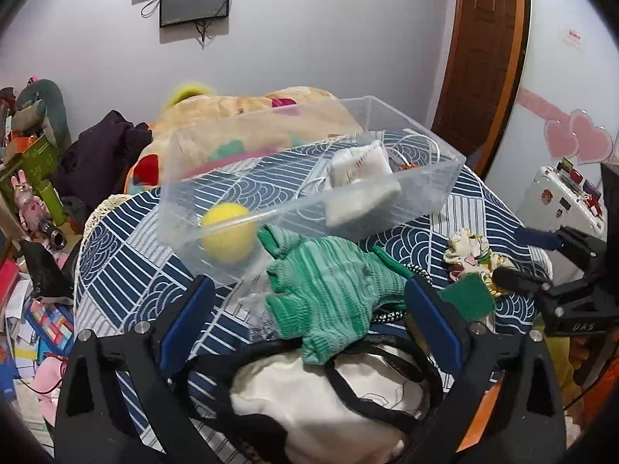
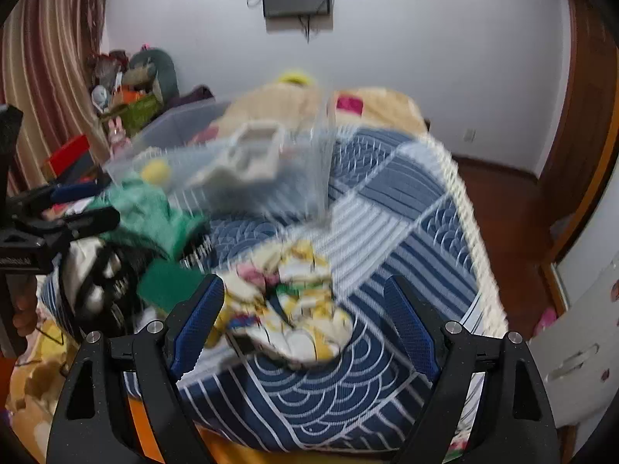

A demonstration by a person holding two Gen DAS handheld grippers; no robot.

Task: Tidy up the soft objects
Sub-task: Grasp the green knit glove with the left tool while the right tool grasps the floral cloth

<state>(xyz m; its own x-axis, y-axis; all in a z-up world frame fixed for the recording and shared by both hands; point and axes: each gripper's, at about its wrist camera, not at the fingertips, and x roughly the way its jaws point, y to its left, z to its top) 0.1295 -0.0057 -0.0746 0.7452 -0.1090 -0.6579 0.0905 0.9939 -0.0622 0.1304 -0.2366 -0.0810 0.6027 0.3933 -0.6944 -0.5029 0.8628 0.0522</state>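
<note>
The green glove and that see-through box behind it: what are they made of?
The green glove looks like knitted yarn, matte, with ribbed rows and a floppy, crumpled shape. The see-through box appears to be rigid clear plastic, possibly acrylic: glossy flat walls, sharp edges, and the patterned blanket shows straight through it.

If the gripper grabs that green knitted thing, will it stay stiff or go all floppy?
Probably floppy: the green knit cloth lies crumpled and draped over the pile, so it should sag from wherever it is pinched. It looks thin, so likely light. Its ribbed knit seems grippy rather than slippery. The open left gripper is not touching it yet.
</note>
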